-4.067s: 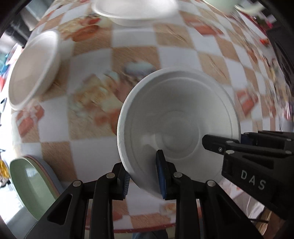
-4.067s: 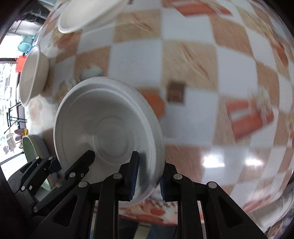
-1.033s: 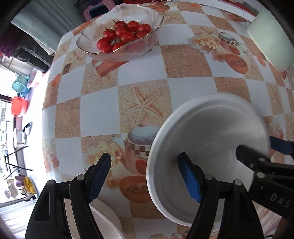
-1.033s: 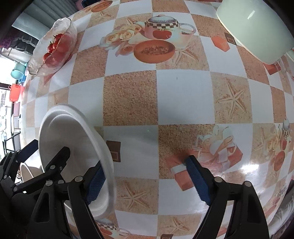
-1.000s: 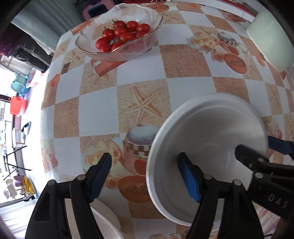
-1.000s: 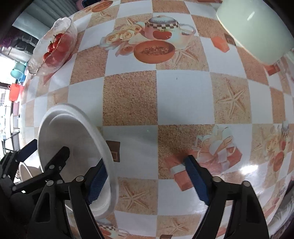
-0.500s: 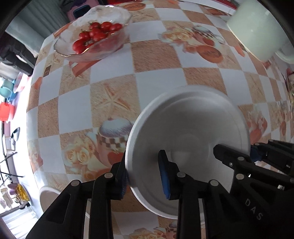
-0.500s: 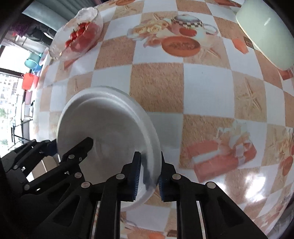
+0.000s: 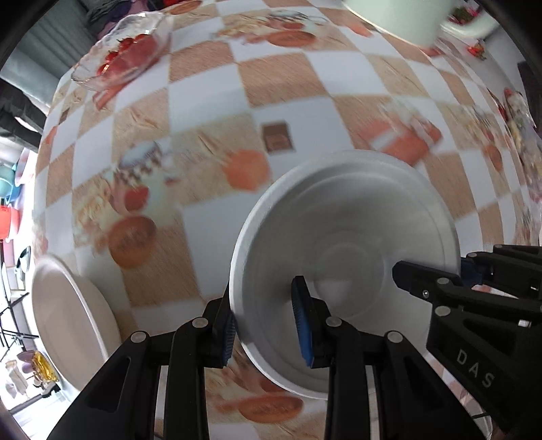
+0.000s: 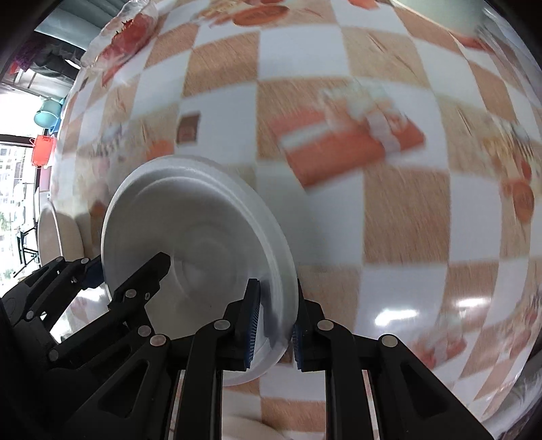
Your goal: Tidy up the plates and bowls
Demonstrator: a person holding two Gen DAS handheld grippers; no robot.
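A white foam bowl [image 9: 345, 243] hangs above the checked tablecloth, held from both sides. My left gripper [image 9: 267, 325] is shut on its near-left rim, one blue pad inside and one outside. In the right wrist view the same white bowl [image 10: 193, 230] sits lower left, and my right gripper [image 10: 272, 325] is shut on its right rim. The other gripper's black fingers [image 9: 440, 287] show across the bowl in each view. A second white bowl [image 9: 67, 314] rests on the table at the lower left.
A glass dish of red tomatoes [image 9: 125, 61] stands at the far left of the table. A pale green container [image 9: 396, 17] sits at the far edge. The tablecloth [image 10: 406, 203] to the right is bare. The table's left edge drops to a room with coloured buckets [image 10: 47, 111].
Both grippers closed from wide open onto the white bowl's rim. They then carried it together across the table, away from the tomato dish; the second white bowl came into view at the left.
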